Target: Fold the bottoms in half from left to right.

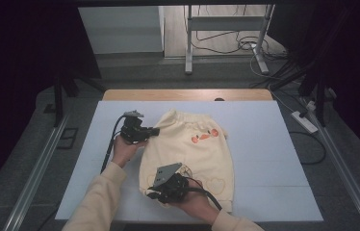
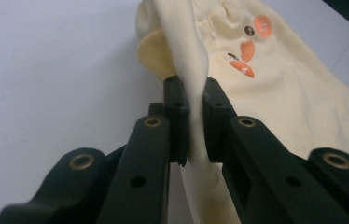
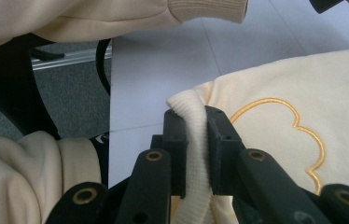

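A pale yellow sweatshirt (image 1: 192, 149) lies mid-tabletop (image 1: 274, 159), reaching toward the near edge. The left gripper (image 2: 193, 119) pinches a raised fold at its left side; its own view shows orange prints, perhaps carrots (image 2: 247, 51). The right gripper (image 3: 195, 140) pinches the ribbed hem (image 3: 193, 158) by the near edge, beside embroidered outlines (image 3: 303, 135).
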`<state>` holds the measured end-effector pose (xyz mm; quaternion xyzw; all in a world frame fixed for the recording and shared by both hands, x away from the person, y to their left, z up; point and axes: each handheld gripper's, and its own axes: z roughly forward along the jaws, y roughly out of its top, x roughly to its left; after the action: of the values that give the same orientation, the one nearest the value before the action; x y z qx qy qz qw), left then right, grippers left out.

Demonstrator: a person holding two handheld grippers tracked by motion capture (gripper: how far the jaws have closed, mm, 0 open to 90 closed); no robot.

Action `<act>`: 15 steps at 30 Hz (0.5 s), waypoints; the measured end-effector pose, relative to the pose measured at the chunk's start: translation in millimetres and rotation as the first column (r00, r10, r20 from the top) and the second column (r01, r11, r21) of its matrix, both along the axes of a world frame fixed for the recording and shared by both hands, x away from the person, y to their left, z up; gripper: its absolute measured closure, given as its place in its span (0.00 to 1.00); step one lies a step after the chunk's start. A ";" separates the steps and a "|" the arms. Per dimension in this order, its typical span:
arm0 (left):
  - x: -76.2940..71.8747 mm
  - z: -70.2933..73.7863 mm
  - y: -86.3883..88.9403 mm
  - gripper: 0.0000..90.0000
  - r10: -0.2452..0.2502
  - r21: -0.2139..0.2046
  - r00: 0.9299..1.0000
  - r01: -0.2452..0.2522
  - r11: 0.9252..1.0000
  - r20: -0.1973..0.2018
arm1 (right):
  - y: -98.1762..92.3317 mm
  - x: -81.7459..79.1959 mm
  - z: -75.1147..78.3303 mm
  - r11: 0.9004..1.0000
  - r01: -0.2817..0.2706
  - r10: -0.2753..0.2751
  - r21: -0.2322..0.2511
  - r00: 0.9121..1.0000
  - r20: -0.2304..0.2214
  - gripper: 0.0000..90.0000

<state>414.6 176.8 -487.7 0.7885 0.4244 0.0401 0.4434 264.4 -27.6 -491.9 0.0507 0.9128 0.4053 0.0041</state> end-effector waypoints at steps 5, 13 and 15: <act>-7.1 17.0 1.1 0.92 -0.004 -0.006 0.999 0.004 1.000 0.049 | -0.5 -2.9 11.1 0.999 -0.012 0.011 0.044 1.000 0.009 0.88; -2.2 7.6 5.1 0.92 0.002 -0.027 1.000 -0.002 1.000 0.003 | 0.7 -2.1 7.9 1.000 -0.005 0.005 0.030 1.000 0.005 0.88; -1.1 6.4 8.0 0.92 0.007 -0.046 1.000 -0.007 0.999 -0.003 | 2.8 -1.4 6.9 0.999 -0.007 0.007 0.035 1.000 0.007 0.88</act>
<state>413.4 184.7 -481.3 0.7767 0.4286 0.0306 0.4606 263.0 -24.7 -485.0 0.0461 0.9058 0.4212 0.0052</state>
